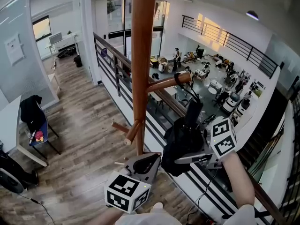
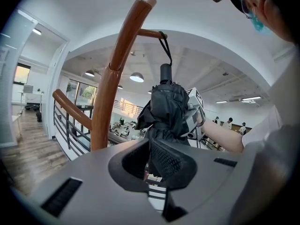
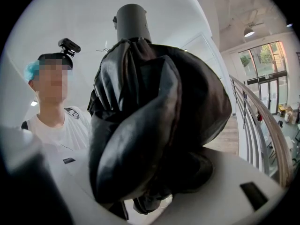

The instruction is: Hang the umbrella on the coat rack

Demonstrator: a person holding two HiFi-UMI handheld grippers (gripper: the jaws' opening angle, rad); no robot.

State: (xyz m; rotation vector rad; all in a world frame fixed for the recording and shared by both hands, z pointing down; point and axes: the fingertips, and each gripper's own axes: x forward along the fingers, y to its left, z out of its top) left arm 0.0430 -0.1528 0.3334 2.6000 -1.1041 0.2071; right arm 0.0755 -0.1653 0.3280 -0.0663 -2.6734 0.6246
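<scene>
The wooden coat rack pole (image 1: 142, 55) rises through the middle of the head view. A peg (image 1: 166, 83) branches off it to the right. The black folded umbrella (image 1: 183, 139) hangs below that peg, its strap (image 1: 180, 77) looped over the peg's end. My right gripper (image 1: 190, 159) is shut on the umbrella's lower bundle, which fills the right gripper view (image 3: 150, 116). My left gripper (image 1: 149, 163) sits low beside the pole, jaws together and holding nothing, its tip just left of the umbrella. Its own view shows the umbrella (image 2: 166, 107) hanging from the peg (image 2: 147, 33).
Shorter pegs (image 1: 124, 128) stick out low on the pole. A railing (image 1: 117, 60) runs behind the rack, with a lower hall beyond it. At the left a chair (image 1: 35, 121) stands by a white desk (image 1: 10, 125) on the wood floor.
</scene>
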